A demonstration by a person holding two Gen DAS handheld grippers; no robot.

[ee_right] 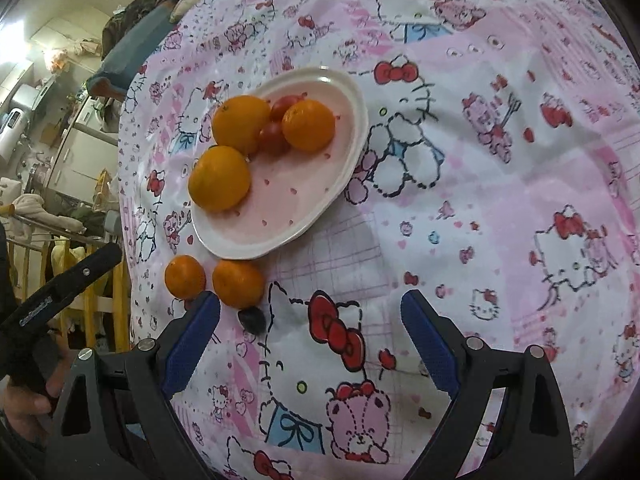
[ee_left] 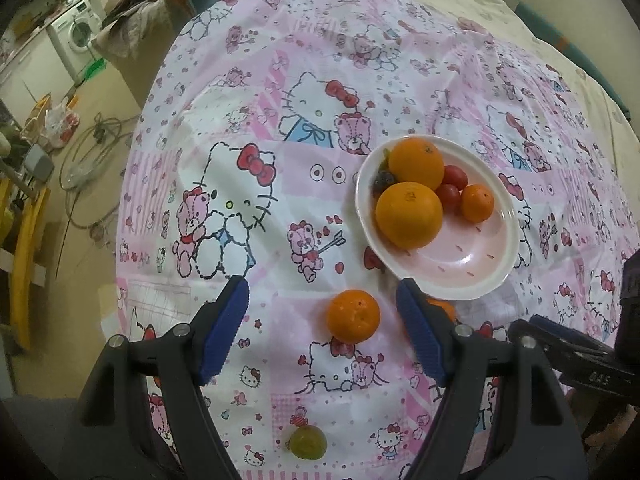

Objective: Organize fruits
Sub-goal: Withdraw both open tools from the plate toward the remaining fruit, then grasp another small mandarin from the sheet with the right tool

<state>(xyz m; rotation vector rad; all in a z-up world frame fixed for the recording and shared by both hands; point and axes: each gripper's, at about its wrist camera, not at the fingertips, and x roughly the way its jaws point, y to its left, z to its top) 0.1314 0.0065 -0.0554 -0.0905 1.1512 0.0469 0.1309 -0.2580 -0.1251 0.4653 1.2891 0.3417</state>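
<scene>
Your oval white-rimmed pink dish [ee_left: 472, 276] lies on the cartoon-print tablecloth [ee_left: 248, 92], its long axis slanting away from you. It holds three oranges [ee_left: 409, 215], two red cherry tomatoes [ee_left: 448, 196] and dark grapes [ee_left: 383, 179]. Two small oranges [ee_right: 238, 283] and one dark grape [ee_right: 253, 320] sit beside it; one green grape [ee_left: 307, 443] lies nearer. Your left gripper [ee_left: 320, 332] and right gripper [ee_right: 310, 344] both stand wide apart, holding nothing.

Little can be read here. On the black body of the right gripper [ee_left: 592, 364], at the near right edge of the left wrist view, pale letters look like "DAS". The left gripper's [ee_right: 56, 292] handle label is too small to read.
</scene>
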